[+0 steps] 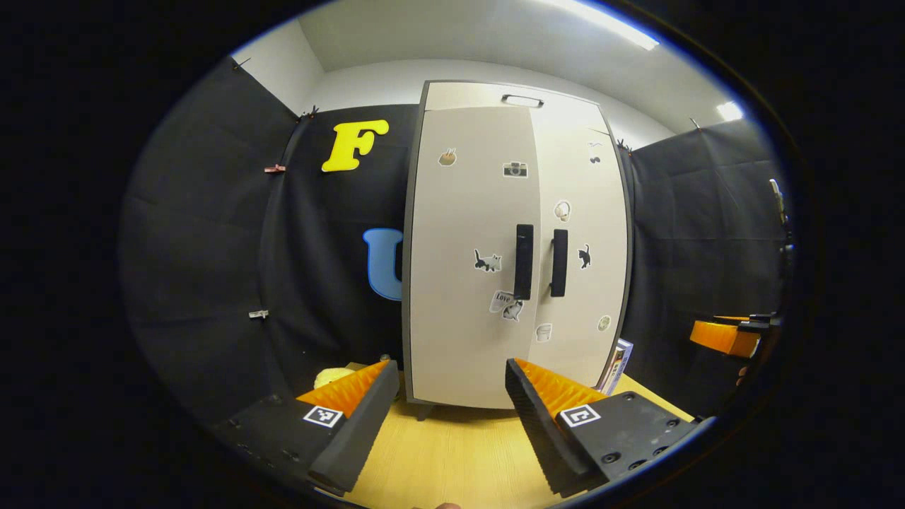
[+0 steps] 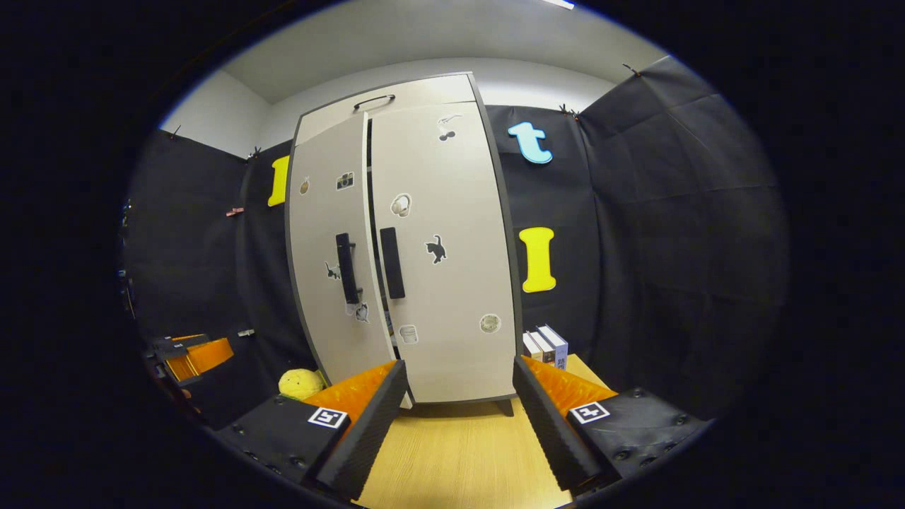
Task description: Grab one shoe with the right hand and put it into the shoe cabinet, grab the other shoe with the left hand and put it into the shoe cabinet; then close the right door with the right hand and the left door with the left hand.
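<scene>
Standing on the light wooden table (image 1: 452, 452), the tall beige shoe cabinet with two black handles (image 1: 481, 283) has both doors shut, or nearly. The left gripper (image 1: 449, 417) and right gripper (image 2: 459, 417) face it, jaws spread apart and holding nothing. Shoes cannot be seen.

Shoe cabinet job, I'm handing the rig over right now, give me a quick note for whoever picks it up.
Left gripper: open, holding nothing, facing the shoe cabinet from in front, clear of it.
Right gripper: open, holding nothing, also in front of the cabinet, clear of it.
Left door and right door both look shut; in the right gripper view a thin dark gap runs between them, so check that they sit flush.
No shoe is in sight outside; they are presumably inside, which cannot be confirmed with the doors shut.
Left to do: likely nothing beyond pressing the doors home if needed.
</scene>
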Demonstrator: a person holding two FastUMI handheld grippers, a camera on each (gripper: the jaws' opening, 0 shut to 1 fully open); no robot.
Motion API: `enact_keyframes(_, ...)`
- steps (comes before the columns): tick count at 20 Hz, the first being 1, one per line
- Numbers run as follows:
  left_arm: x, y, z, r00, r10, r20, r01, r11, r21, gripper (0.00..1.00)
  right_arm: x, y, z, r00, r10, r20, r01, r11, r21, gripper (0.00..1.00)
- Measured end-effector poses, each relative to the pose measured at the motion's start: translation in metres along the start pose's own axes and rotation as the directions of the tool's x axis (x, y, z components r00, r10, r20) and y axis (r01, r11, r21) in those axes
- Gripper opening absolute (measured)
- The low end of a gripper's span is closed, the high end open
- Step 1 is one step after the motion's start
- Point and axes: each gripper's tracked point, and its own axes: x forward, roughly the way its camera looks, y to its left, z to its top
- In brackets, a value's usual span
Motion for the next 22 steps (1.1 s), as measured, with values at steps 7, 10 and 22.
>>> enact_keyframes(7, -0.006, -0.009, 0.007, 0.999, -0.018, -0.029, 0.017, 1.0, -0.008, 0.95, 0.001, 0.001, 0.001, 1.0, -0.005, 0.007, 0.004, 1.0, 0.009, 0.98)
enact_keyframes(10, -0.014, -0.015, 0.014, 0.999, -0.028, -0.016, 0.027, 0.999, -0.017, 0.95, 0.004, -0.003, 0.004, 1.0, -0.013, -0.001, 0.013, 1.0, -0.002, 0.98)
enact_keyframes(22, -0.055, -0.02, 0.01, 0.999, -0.029, -0.019, 0.029, 0.999, -0.023, 0.95, -0.005, 0.024, 0.006, 0.998, 0.056, -0.007, -0.056, 0.998, 0.018, 0.98)
